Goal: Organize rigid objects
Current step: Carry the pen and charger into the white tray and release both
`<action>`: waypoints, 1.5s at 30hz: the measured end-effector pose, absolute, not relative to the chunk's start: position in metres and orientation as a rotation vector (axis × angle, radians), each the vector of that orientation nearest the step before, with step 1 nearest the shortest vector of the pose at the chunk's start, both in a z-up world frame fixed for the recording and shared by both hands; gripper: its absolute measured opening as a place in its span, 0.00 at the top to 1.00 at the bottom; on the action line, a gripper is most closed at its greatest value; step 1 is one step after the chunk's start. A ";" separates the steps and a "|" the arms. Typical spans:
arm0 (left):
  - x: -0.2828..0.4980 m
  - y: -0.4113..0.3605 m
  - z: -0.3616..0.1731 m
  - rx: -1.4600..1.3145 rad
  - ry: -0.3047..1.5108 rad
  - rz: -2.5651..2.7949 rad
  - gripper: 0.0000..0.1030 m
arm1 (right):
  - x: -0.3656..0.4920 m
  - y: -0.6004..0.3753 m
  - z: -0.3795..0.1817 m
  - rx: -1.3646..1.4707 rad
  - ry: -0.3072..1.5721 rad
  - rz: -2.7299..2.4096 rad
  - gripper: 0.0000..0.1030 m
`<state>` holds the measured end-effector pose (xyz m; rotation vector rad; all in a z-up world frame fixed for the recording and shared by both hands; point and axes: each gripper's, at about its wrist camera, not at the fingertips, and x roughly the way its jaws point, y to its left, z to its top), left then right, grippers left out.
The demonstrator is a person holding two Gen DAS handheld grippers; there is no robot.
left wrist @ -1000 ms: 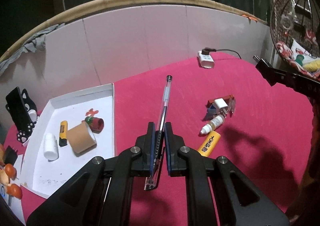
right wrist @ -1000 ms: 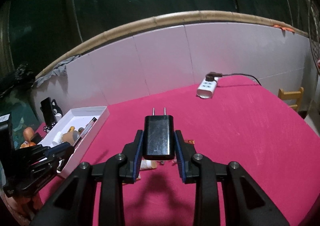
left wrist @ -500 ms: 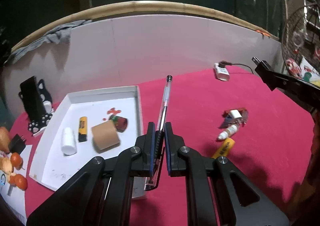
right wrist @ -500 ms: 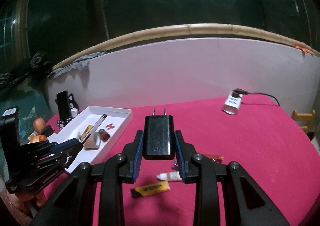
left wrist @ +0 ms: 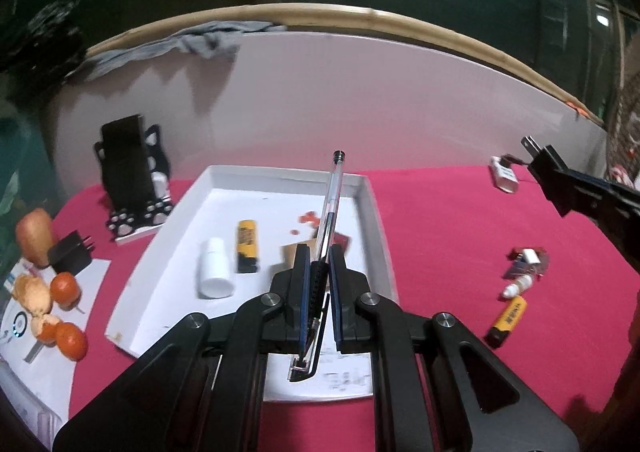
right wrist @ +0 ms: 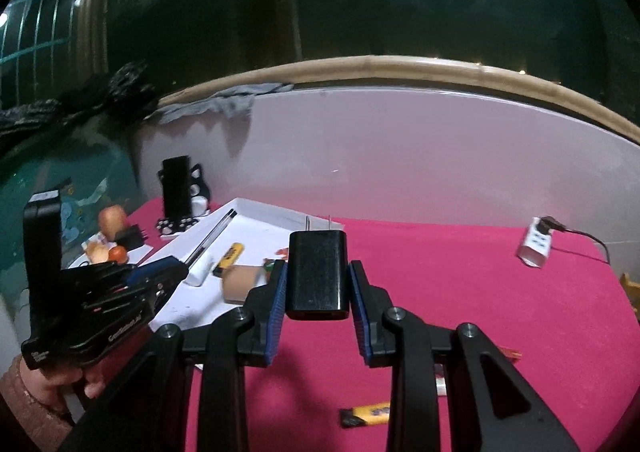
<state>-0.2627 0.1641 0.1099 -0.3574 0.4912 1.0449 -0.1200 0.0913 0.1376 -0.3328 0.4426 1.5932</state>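
The left gripper [left wrist: 319, 264] is clenched on a clear pen [left wrist: 329, 207] at lower centre of its view, long axis running up the frame, capped tip toward the back wall, above the white tray [left wrist: 376, 211]. In the tray lie a white bottle [left wrist: 215, 270] and a yellow lighter [left wrist: 247, 246]. The right gripper [right wrist: 317, 284] grasps a black charger [right wrist: 317, 270] at frame centre, prongs pointing up and away. On the red tablecloth [right wrist: 460, 272], another yellow lighter [right wrist: 366, 416] lies at the bottom and a white power strip [right wrist: 535, 246] at right.
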 end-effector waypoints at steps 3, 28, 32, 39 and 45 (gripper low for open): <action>-0.277 0.175 0.109 -0.374 0.486 1.078 0.92 | -0.134 0.103 0.136 -0.356 0.442 1.619 0.72; -0.315 0.273 0.051 -0.576 0.623 1.141 0.92 | -0.234 0.190 0.062 -0.632 0.572 1.737 0.72; -0.314 0.275 0.050 -0.577 0.622 1.139 0.92 | -0.236 0.193 0.056 -0.656 0.580 1.731 0.72; -0.312 0.273 0.054 -0.571 0.604 1.140 0.92 | -0.240 0.193 0.054 -0.678 0.550 1.719 0.71; -0.322 0.267 0.069 -0.566 0.553 1.202 0.19 | -0.242 0.187 0.060 -0.655 0.499 1.705 0.12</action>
